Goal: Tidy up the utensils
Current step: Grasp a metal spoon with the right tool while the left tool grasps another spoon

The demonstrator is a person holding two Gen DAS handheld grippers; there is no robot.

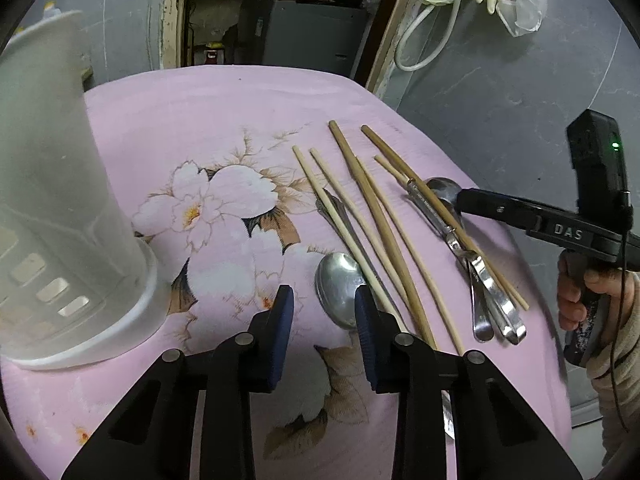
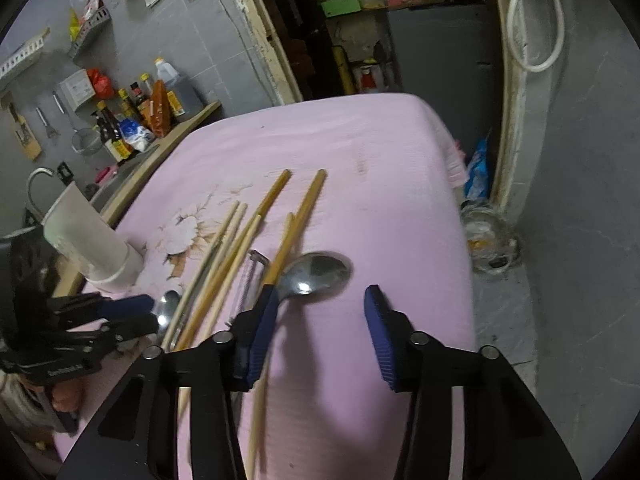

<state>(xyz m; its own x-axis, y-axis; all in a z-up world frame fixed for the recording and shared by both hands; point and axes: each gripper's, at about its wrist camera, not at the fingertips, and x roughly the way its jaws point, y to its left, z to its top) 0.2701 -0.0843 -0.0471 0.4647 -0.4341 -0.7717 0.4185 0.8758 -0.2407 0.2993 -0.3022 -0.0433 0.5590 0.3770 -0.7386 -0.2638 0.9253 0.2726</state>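
Note:
Several bamboo chopsticks (image 1: 376,216) lie fanned on the pink flowered cloth (image 1: 224,120). A steel spoon (image 1: 338,288) lies bowl toward me, just ahead of my left gripper (image 1: 324,320). Its blue pads stand apart, touching nothing. A second spoon (image 2: 316,272) lies in front of my right gripper (image 2: 322,320), also open with nothing between its pads. A chopstick runs under the right gripper's left finger. In the left wrist view, the right gripper (image 1: 460,200) comes in from the right, its tip at that spoon's bowl (image 1: 442,188). A white utensil holder (image 1: 60,220) stands at the left.
A metal peeler (image 2: 250,280) and more steel handles (image 1: 492,312) lie among the chopsticks. The cloth ends at the table's right edge (image 2: 460,240), with grey floor beyond. Bottles (image 2: 132,120) crowd a counter at the back left. A hand (image 1: 580,292) holds the right gripper.

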